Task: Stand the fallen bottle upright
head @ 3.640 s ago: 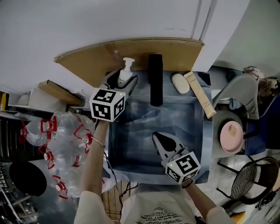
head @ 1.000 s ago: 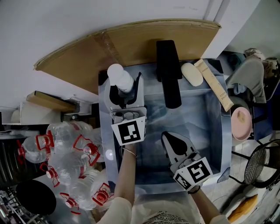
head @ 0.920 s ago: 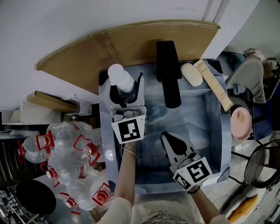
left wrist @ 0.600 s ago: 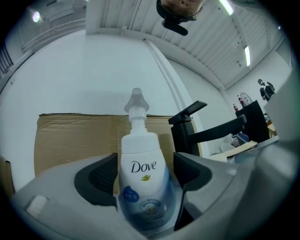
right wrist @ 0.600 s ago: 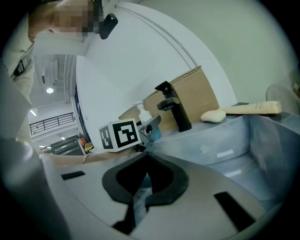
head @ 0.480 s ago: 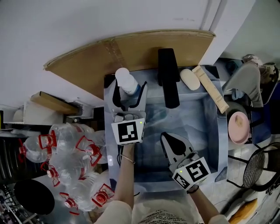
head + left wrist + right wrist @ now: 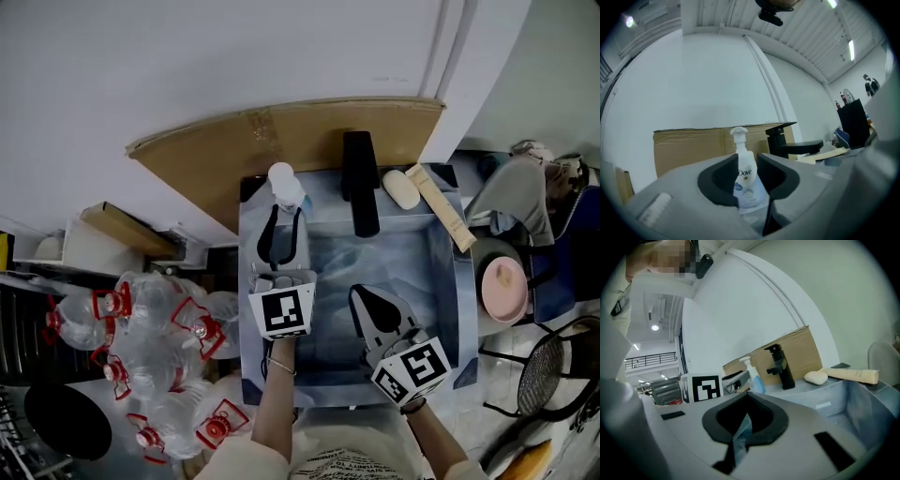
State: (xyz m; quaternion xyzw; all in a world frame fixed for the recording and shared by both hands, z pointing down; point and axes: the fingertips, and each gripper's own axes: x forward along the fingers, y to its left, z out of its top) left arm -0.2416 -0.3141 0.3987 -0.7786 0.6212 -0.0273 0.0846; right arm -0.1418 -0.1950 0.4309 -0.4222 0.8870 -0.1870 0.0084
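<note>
Head view: the bottle (image 7: 284, 185) is seen upright on the back left corner of the sink (image 7: 323, 187), just beyond the left gripper (image 7: 280, 217); its base is hidden by the jaws

Left gripper view: the jaws, lately closing, are held apart with nothing pressed; the bottle could be toppled by a nudge

Right gripper view: the right gripper (image 7: 746, 420) is seen closed and empty

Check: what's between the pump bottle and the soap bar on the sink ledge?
The black faucet stands between pump bottle and soap bar; clearest in the head view.
</note>
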